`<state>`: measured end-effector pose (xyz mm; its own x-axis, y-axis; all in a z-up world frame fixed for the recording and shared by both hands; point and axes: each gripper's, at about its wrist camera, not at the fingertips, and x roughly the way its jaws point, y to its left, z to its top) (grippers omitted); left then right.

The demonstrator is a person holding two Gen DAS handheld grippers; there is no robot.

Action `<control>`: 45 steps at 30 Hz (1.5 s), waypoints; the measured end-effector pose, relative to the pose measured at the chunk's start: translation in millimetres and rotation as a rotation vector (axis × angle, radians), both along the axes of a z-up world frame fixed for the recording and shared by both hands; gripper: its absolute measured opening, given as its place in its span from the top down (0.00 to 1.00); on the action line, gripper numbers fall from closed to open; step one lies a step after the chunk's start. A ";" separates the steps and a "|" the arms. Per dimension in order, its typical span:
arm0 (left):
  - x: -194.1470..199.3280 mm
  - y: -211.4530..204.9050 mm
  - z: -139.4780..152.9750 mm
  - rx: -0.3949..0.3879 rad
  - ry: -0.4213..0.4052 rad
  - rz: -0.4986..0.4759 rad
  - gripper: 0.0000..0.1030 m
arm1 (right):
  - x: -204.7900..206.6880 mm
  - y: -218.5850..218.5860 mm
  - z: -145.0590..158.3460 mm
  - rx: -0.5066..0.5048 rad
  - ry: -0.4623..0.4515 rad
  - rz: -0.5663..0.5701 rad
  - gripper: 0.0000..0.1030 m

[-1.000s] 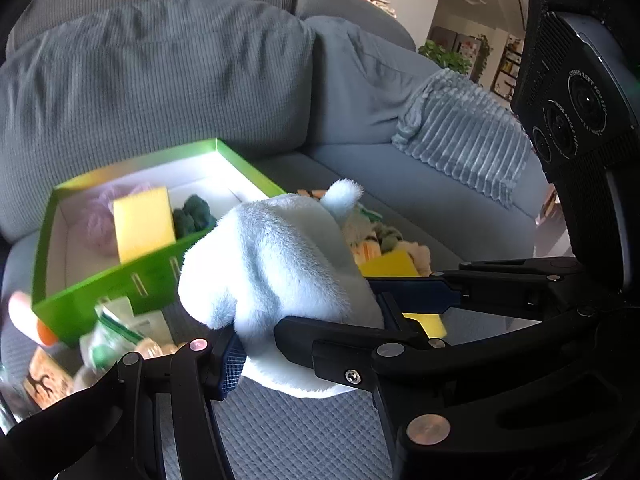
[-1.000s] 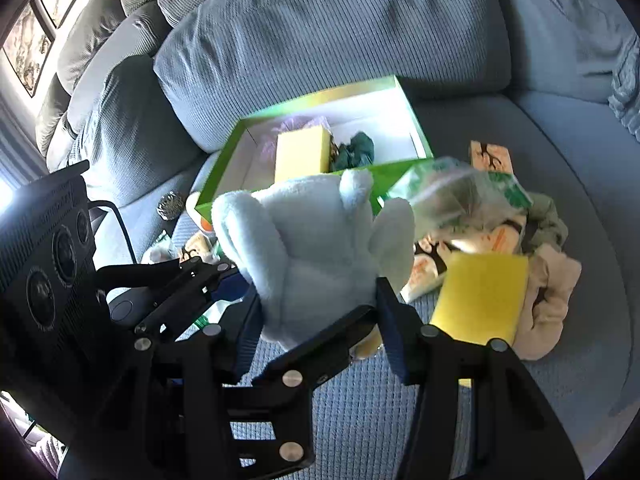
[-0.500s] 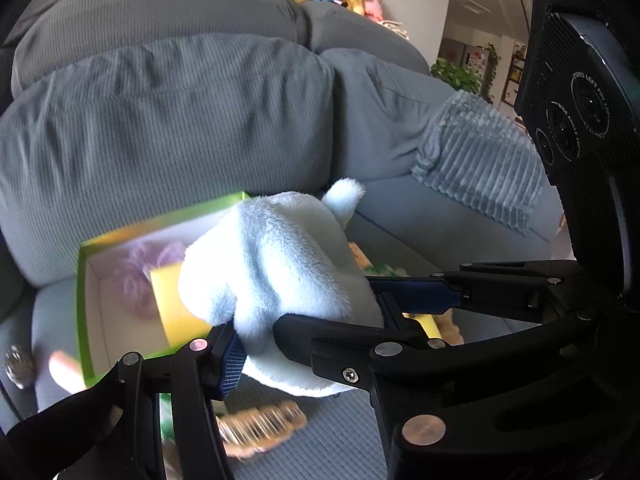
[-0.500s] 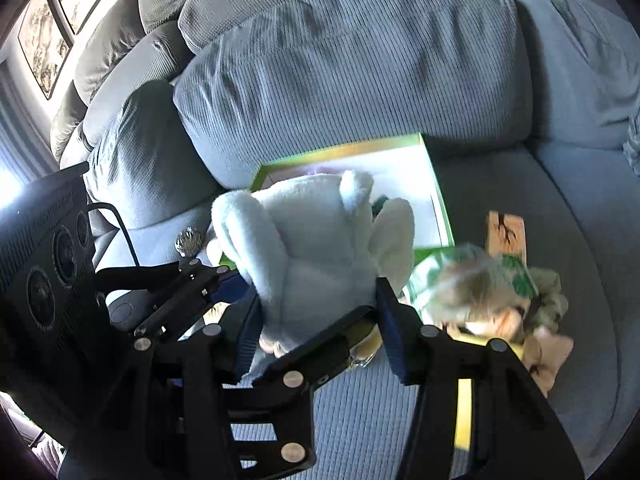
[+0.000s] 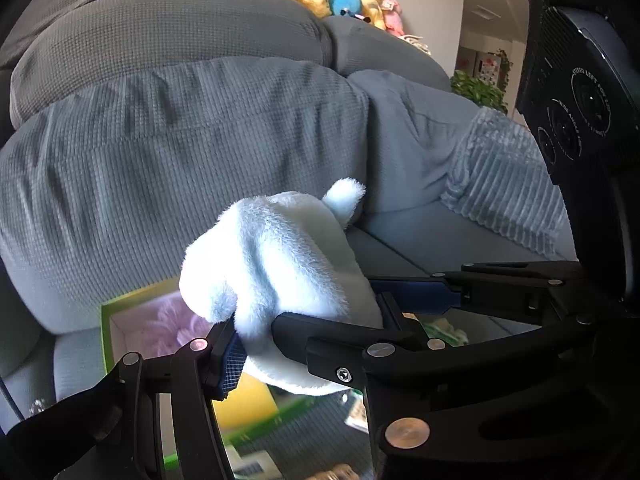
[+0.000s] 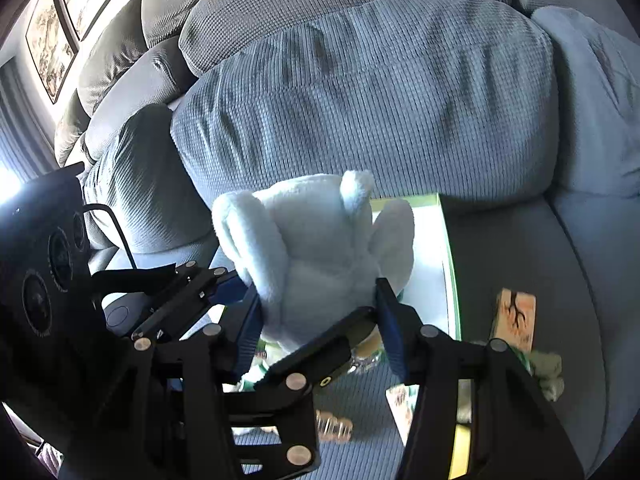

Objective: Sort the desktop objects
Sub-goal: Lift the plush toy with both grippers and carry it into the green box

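While both the left gripper (image 5: pixel 308 344) and right gripper (image 6: pixel 320 312) clench the white plush toy (image 6: pixel 316 248) above the green box (image 6: pixel 444 248) on the sofa, uneven pulling could tear it free, dropping it outside the box.

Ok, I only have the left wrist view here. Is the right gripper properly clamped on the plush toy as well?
Observer: Yes. The right gripper has one blue pad pressed into each side of the pale blue plush toy.
Operator: What's on the seat to the right of the green box?
Observer: A small tan card with a dark branch print lies flat there, apart from the green box.
Operator: Anything else beside it?
Observer: A bunched olive cloth sits just in front of the card, nearer the camera.
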<state>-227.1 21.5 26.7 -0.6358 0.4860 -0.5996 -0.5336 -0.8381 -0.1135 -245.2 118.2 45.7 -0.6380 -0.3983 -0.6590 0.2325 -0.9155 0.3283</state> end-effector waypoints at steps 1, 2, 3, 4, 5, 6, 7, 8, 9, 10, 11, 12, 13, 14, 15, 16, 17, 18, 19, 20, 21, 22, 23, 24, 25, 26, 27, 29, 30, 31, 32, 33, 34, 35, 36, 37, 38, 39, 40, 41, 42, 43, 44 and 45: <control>-5.4 -0.1 0.4 0.001 0.004 0.003 0.41 | -4.8 0.1 1.0 0.004 0.005 0.001 0.49; -7.8 -0.4 -0.2 0.000 0.007 0.004 0.41 | -9.2 -0.3 1.1 0.006 0.007 0.001 0.49; -12.9 -0.1 -0.7 -0.001 0.008 0.007 0.41 | -14.5 0.1 1.0 0.005 0.008 -0.001 0.49; -16.2 0.4 -1.8 0.000 0.006 0.009 0.41 | -18.9 0.9 0.4 0.004 0.008 -0.002 0.49; -21.8 0.9 -3.2 0.001 0.003 0.012 0.41 | -22.5 1.6 -1.3 0.001 0.006 -0.002 0.49; -24.7 1.8 -4.2 0.001 0.000 0.014 0.41 | -26.8 2.1 -3.2 -0.001 0.004 -0.002 0.49; -27.9 1.3 -6.4 0.002 -0.003 0.017 0.41 | -30.7 2.3 -5.5 -0.002 0.002 -0.002 0.49; -31.9 1.1 -10.0 0.003 -0.007 0.020 0.41 | -33.9 2.7 -7.8 -0.003 0.000 0.000 0.49; -34.5 1.3 -12.8 0.002 -0.010 0.021 0.41 | -37.7 2.7 -10.7 -0.004 -0.005 0.000 0.49; -37.1 1.8 -15.3 0.002 -0.016 0.022 0.41 | -41.8 3.2 -13.8 -0.006 -0.011 0.001 0.49; -41.4 1.9 -19.6 0.000 -0.024 0.026 0.41 | -44.6 3.2 -17.4 -0.008 -0.016 0.002 0.49; -44.1 2.1 -22.2 -0.001 -0.030 0.027 0.41 | -48.2 3.9 -21.4 -0.011 -0.023 0.002 0.49; -47.3 2.4 -26.0 -0.002 -0.039 0.029 0.41 | -52.7 4.7 -25.1 -0.014 -0.032 0.002 0.49; -51.8 2.9 -31.1 -0.004 -0.053 0.031 0.41 | -56.6 5.9 -28.8 -0.018 -0.040 0.001 0.49; -54.5 3.5 -34.2 -0.005 -0.062 0.032 0.41 | -60.8 7.1 -34.2 -0.023 -0.051 -0.002 0.49; -57.4 3.9 -37.6 -0.006 -0.072 0.034 0.41 | -64.0 7.7 -37.0 -0.026 -0.058 -0.004 0.49; -60.3 4.7 -41.5 -0.006 -0.082 0.035 0.41 | -67.6 8.8 -41.6 -0.029 -0.068 -0.007 0.49; -63.5 5.3 -45.7 -0.006 -0.095 0.036 0.41 | -69.9 10.0 -45.9 -0.033 -0.076 -0.010 0.49; -65.8 5.1 -49.1 -0.007 -0.104 0.037 0.41 | -71.3 10.7 -49.4 -0.036 -0.084 -0.012 0.49; -68.1 5.9 -53.5 -0.009 -0.115 0.037 0.41 | -72.8 11.8 -53.9 -0.038 -0.092 -0.015 0.49; -69.1 6.4 -57.8 -0.011 -0.124 0.035 0.41 | -74.0 13.3 -58.8 -0.041 -0.102 -0.017 0.49; -70.3 7.1 -61.2 -0.013 -0.134 0.035 0.41 | -74.9 14.8 -63.4 -0.044 -0.112 -0.019 0.49; -71.5 8.1 -65.9 -0.017 -0.145 0.034 0.41 | -76.0 16.0 -68.0 -0.046 -0.122 -0.019 0.49; -72.1 8.8 -68.9 -0.019 -0.151 0.032 0.41 | -76.6 16.1 -71.1 -0.047 -0.128 -0.020 0.49; -73.1 9.5 -71.2 -0.020 -0.158 0.032 0.41 | -77.0 17.4 -74.5 -0.049 -0.136 -0.022 0.49; -75.3 10.1 -73.8 -0.022 -0.168 0.032 0.41 | -77.9 18.5 -77.5 -0.051 -0.143 -0.023 0.49; -76.1 10.8 -75.6 -0.024 -0.174 0.031 0.41 | -78.9 18.9 -79.3 -0.053 -0.147 -0.025 0.49; -78.1 12.2 -78.2 -0.030 -0.189 0.031 0.41 | -80.8 20.2 -83.4 -0.054 -0.160 -0.030 0.48; -78.8 12.9 -79.6 -0.033 -0.199 0.033 0.41 | -82.0 20.8 -85.5 -0.056 -0.168 -0.032 0.47; -79.9 13.1 -81.1 -0.038 -0.211 0.035 0.41 | -82.8 21.1 -88.6 -0.060 -0.178 -0.035 0.45; -81.3 13.7 -83.7 -0.046 -0.224 0.043 0.41 | -83.9 22.1 -90.8 -0.063 -0.188 -0.041 0.44; -82.4 13.8 -85.3 -0.055 -0.232 0.054 0.40 | -85.0 23.1 -92.9 -0.059 -0.197 -0.055 0.43; -84.1 13.6 -87.3 -0.074 -0.239 0.074 0.34 | -85.9 24.9 -95.6 -0.041 -0.209 -0.077 0.39; -85.8 13.0 -89.1 -0.093 -0.248 0.097 0.23 | -87.1 25.8 -97.7 -0.029 -0.221 -0.095 0.34; -87.2 11.9 -90.7 -0.103 -0.259 0.113 0.17 | -87.5 27.2 -100.2 -0.027 -0.231 -0.106 0.25; -88.4 10.6 -92.2 -0.112 -0.272 0.125 0.09 | -87.2 27.6 -101.0 -0.021 -0.234 -0.109 0.23; -88.9 9.1 -93.7 -0.124 -0.282 0.142 0.06 | -86.5 27.6 -100.9 -0.010 -0.232 -0.114 0.23; -88.4 7.5 -94.7 -0.142 -0.283 0.160 0.04 | -85.1 27.3 -99.6 0.011 -0.224 -0.122 0.23; -87.1 5.7 -95.3 -0.157 -0.283 0.173 0.04 | -83.8 27.4 -97.9 0.025 -0.216 -0.131 0.23; -85.3 4.5 -95.8 -0.164 -0.282 0.180 0.04 | -81.5 28.2 -94.7 0.033 -0.207 -0.141 0.23; -82.3 2.5 -95.5 -0.174 -0.278 0.188 0.04 | -79.5 28.8 -91.8 0.030 -0.199 -0.141 0.23; -79.4 1.0 -95.1 -0.181 -0.271 0.193 0.04 | -76.9 31.5 -88.4 0.026 -0.188 -0.140 0.21; -73.9 -1.6 -93.5 -0.189 -0.256 0.199 0.04 | -74.3 32.0 -85.1 0.033 -0.179 -0.146 0.21; -70.7 -3.1 -92.3 -0.195 -0.247 0.200 0.03 | -71.4 31.8 -81.8 0.041 -0.169 -0.150 0.19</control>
